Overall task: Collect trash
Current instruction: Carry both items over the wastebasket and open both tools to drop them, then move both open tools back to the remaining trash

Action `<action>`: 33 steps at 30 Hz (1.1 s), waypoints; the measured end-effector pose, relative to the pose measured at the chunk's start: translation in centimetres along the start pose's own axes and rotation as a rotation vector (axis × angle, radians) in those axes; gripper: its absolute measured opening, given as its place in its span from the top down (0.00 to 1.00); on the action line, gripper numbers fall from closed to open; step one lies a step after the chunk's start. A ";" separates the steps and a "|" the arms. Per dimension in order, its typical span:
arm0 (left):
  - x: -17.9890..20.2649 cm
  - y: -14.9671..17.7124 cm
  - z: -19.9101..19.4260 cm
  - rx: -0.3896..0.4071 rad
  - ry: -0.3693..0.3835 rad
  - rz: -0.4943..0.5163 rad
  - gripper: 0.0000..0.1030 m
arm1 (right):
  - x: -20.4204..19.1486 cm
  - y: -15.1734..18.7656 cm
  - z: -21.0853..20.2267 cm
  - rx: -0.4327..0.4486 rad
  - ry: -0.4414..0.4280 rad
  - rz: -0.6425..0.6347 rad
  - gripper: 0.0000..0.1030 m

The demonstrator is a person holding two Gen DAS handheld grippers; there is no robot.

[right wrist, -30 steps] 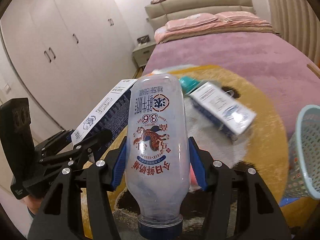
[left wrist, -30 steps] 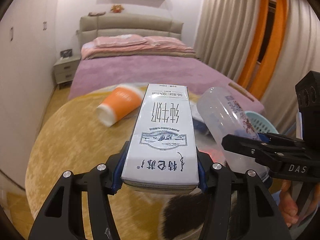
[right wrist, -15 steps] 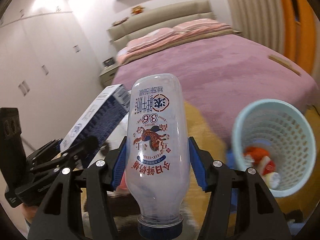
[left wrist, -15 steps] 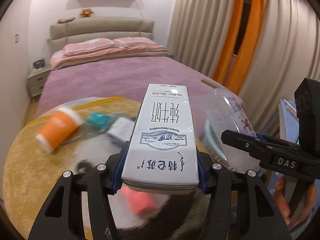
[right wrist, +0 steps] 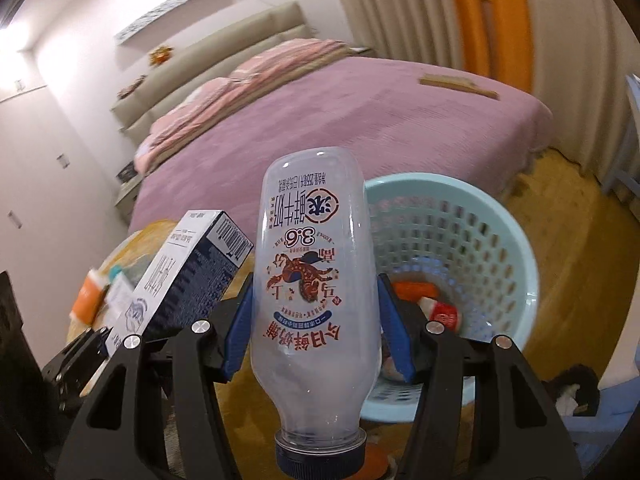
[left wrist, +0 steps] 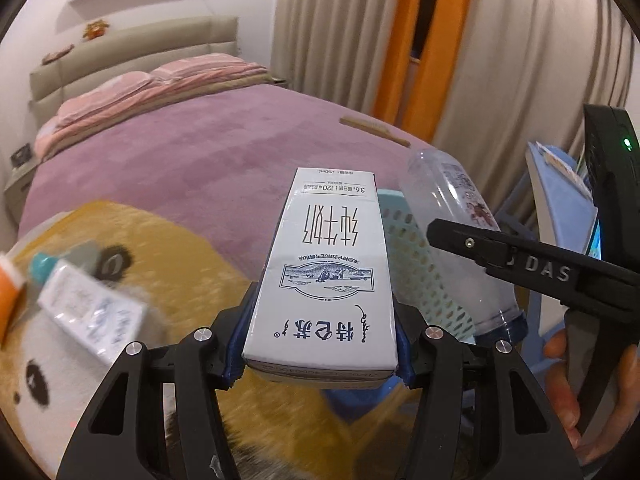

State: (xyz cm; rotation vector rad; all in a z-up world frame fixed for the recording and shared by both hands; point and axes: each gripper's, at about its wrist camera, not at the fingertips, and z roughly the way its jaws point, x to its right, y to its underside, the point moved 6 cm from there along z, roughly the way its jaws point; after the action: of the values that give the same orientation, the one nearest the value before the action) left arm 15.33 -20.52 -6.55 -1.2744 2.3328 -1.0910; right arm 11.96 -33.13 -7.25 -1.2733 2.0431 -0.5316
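Note:
My left gripper (left wrist: 320,344) is shut on a white milk carton (left wrist: 326,272), held in the air. My right gripper (right wrist: 316,332) is shut on a clear plastic milk bottle (right wrist: 316,288) with its blue cap toward me. The light blue mesh trash basket (right wrist: 492,240) stands on the floor just beyond and right of the bottle, with some trash inside. In the left wrist view the basket (left wrist: 412,248) shows behind the carton, and the bottle (left wrist: 456,216) in the right gripper (left wrist: 492,248) hangs over it. The carton (right wrist: 180,280) also shows at left in the right wrist view.
A round yellow rug (left wrist: 168,256) carries a white box (left wrist: 88,320), a teal item (left wrist: 40,268) and an orange cup (right wrist: 86,300). A bed with a purple cover (right wrist: 360,120) lies behind. Curtains (left wrist: 500,60) hang at right. Blue furniture (left wrist: 560,192) stands at far right.
Both grippers have swung right with their loads, away from the rug's trash and toward the basket. The basket now sits closer and more central in the right wrist view.

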 end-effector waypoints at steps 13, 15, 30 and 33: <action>2.9 -0.2 6.2 -0.095 0.033 -0.012 0.46 | 6.5 -0.7 4.2 -0.068 0.090 0.095 0.47; 2.8 -0.5 5.8 -0.075 0.043 -0.018 0.37 | 7.2 -0.7 4.4 -0.068 0.102 0.115 0.46; 1.2 -0.4 -1.2 0.061 0.083 -0.066 0.31 | 4.1 -0.7 0.5 0.003 0.059 0.066 0.40; 0.0 -0.6 -2.8 0.089 0.073 -0.083 0.31 | 1.8 -0.8 -0.6 0.022 0.035 0.029 0.40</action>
State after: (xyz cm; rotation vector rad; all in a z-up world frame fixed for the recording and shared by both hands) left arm 14.14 -19.33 -4.23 -1.3300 2.2727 -1.2733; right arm 11.43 -35.09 -6.92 -1.2273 2.0760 -0.5650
